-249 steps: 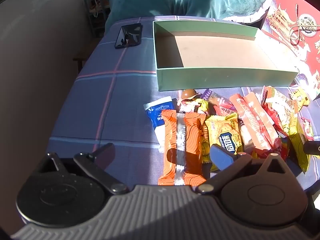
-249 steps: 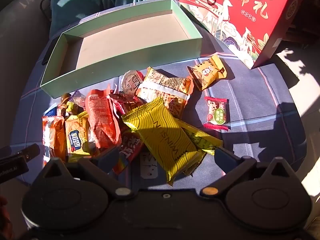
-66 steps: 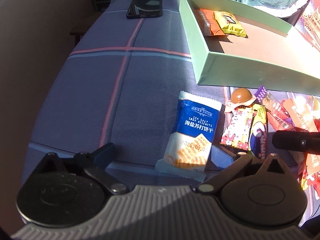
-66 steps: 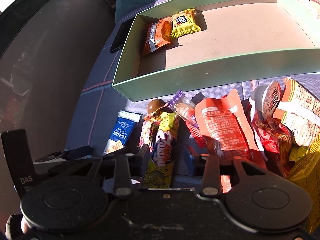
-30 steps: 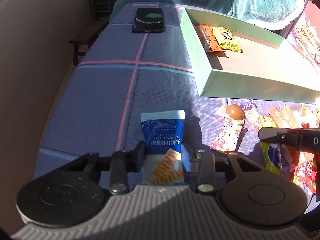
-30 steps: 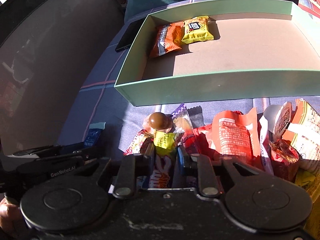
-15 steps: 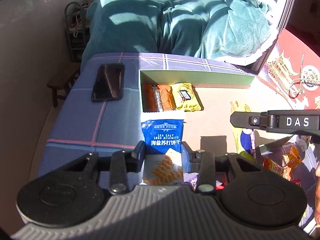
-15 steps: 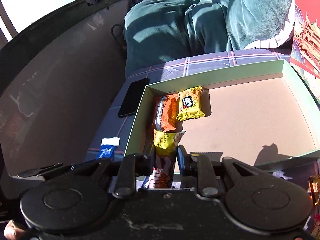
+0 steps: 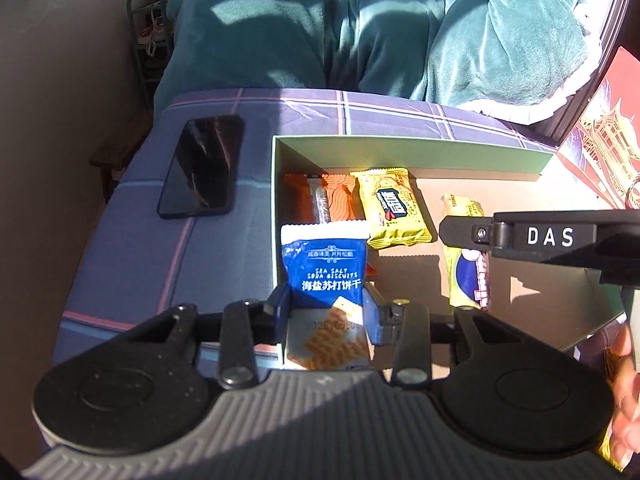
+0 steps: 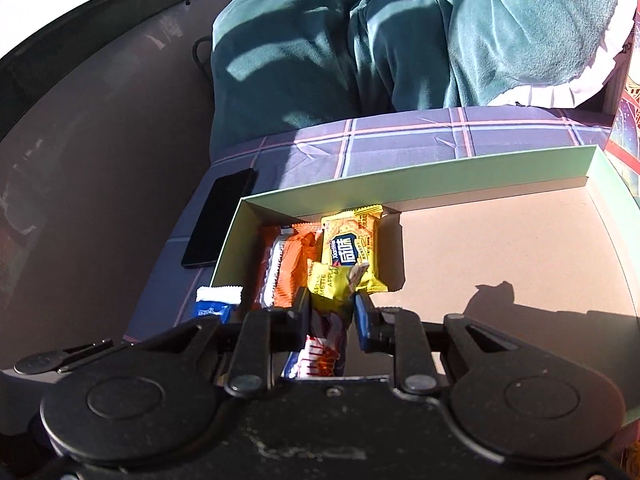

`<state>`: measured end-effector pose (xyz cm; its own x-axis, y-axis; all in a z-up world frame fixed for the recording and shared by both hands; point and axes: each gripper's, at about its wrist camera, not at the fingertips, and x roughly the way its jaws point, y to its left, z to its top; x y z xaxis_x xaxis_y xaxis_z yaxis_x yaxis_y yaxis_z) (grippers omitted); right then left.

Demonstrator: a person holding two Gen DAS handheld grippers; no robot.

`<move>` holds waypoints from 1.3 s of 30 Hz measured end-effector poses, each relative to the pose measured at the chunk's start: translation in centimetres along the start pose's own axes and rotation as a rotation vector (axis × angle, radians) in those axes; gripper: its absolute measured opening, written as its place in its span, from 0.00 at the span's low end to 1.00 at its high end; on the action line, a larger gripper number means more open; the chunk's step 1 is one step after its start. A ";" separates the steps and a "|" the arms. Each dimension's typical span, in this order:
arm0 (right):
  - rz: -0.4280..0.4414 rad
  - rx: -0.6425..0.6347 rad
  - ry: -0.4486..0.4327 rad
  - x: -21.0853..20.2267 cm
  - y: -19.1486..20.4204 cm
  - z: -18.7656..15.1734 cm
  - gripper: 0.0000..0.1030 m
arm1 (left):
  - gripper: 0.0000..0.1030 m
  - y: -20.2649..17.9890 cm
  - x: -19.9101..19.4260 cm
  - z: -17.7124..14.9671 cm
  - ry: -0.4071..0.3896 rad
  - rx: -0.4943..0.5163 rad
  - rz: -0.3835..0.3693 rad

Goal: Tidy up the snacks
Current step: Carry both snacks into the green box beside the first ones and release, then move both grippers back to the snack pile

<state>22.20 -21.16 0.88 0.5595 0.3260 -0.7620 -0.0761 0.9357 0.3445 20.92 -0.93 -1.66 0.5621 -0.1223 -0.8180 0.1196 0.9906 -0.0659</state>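
Note:
My left gripper [image 9: 326,306] is shut on a blue sea salt soda biscuit packet [image 9: 325,268] and holds it over the near left corner of the pale green box [image 9: 400,146]. My right gripper [image 10: 332,310] is shut on a yellow apple candy packet [image 10: 330,284], also over the box [image 10: 440,184]; that packet shows in the left wrist view [image 9: 466,264] under the right gripper's arm. An orange packet [image 9: 320,200] and a yellow biscuit packet [image 9: 394,208] lie in the box's far left corner.
A black phone [image 9: 202,166] lies on the plaid cloth left of the box. A teal blanket [image 9: 360,28] is heaped behind the table. A red gift box [image 9: 600,140] stands at the right. A hand [image 9: 626,400] shows at the lower right edge.
Both grippers have moved forward a little with their packets, further over the box; the box's far left corner now looks closer.

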 end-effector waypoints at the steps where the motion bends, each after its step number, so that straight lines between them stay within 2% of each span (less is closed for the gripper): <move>1: 0.004 -0.001 0.006 0.3 0.0 0.0 0.22 | 0.36 0.0 0.1 0.0 0.003 0.000 -0.001; 2: 0.018 -0.001 0.022 0.7 0.1 0.0 0.24 | 0.38 0.1 0.1 -0.1 0.002 -0.001 -0.004; 3: 0.040 0.014 0.047 1.1 0.1 -0.1 0.29 | 0.45 0.1 -0.1 -0.1 0.002 -0.004 -0.014; 4: 0.053 0.029 0.058 1.3 0.0 -0.1 0.36 | 0.64 0.1 -0.4 -0.2 -0.001 -0.012 -0.030; 5: 0.067 0.048 0.064 1.4 -0.1 -0.1 0.55 | 0.90 -0.1 -0.7 -0.3 -0.009 -0.015 -0.015; 6: 0.064 0.057 0.049 1.0 -0.2 -0.1 0.73 | 0.98 -0.3 -1.2 -0.4 -0.035 -0.010 0.019; 8: 0.050 0.053 0.019 0.0 -0.2 -0.2 0.86 | 1.00 -0.6 -2.2 -0.5 -0.079 0.009 0.062; 12: 0.034 0.049 -0.009 -2.2 -0.1 -0.3 0.97 | 1.00 -0.7 -3.4 -0.6 -0.077 0.010 0.046; 14: 0.030 0.046 -0.018 -3.2 0.0 -0.6 0.99 | 1.00 -0.8 -4.1 -0.8 -0.079 0.012 0.059; 21: 0.007 0.026 -0.049 -7.9 -0.1 -2.6 1.00 | 1.00 -0.7 -7.2 -2.6 -0.093 0.013 0.057; 27: 0.005 0.040 -0.057 -11.0 -0.9 -5.2 1.00 | 1.00 -1.2 -8.6 -4.9 -0.073 0.036 0.048; 35: -0.002 0.076 -0.030 -13.1 -2.5 -9.1 1.00 | 1.00 -2.0 -7.4 -8.9 0.021 0.058 0.043; 39: 0.033 0.115 0.012 -13.0 -3.0 -11.0 0.99 | 1.00 -2.2 -6.4 -10.4 0.072 0.047 0.035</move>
<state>6.11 -26.70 3.70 0.5479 0.3589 -0.7556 0.0010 0.9030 0.4296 8.53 -1.72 -2.24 0.5067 -0.0812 -0.8583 0.1403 0.9901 -0.0108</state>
